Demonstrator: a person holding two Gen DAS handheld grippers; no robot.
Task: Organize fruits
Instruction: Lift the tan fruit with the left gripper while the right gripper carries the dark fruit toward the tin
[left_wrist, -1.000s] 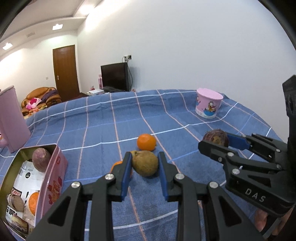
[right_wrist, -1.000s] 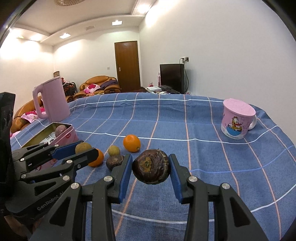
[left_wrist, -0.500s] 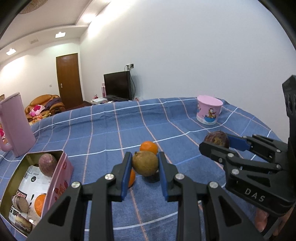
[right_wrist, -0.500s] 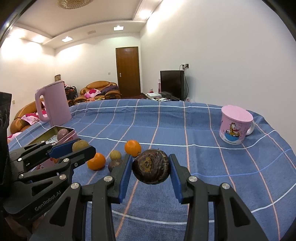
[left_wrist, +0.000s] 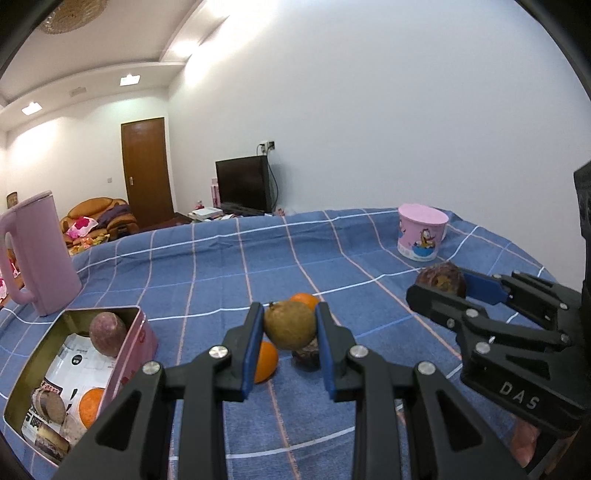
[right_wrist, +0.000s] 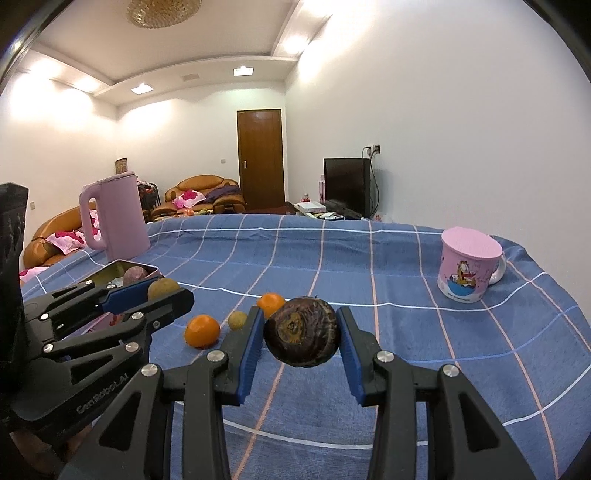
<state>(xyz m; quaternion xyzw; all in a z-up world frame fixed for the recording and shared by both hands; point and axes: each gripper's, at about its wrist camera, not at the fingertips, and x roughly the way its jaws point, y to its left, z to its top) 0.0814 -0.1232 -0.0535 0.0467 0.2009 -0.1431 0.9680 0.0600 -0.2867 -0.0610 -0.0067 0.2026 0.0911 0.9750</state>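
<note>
Left wrist view: the left gripper (left_wrist: 289, 332) pinches a round olive-brown fruit (left_wrist: 290, 324) between blue pads, clear of the blue checked tablecloth (left_wrist: 207, 266); an open pink metal tin (left_wrist: 127, 345) holding fruit sits lower left.

Right wrist view: the right gripper (right_wrist: 301, 338) pinches a wrinkled dark purple fruit (right_wrist: 302, 336) above the cloth; two small oranges (right_wrist: 202, 331) lie beyond, a pink cartoon mug (right_wrist: 467, 264) at right.
</note>
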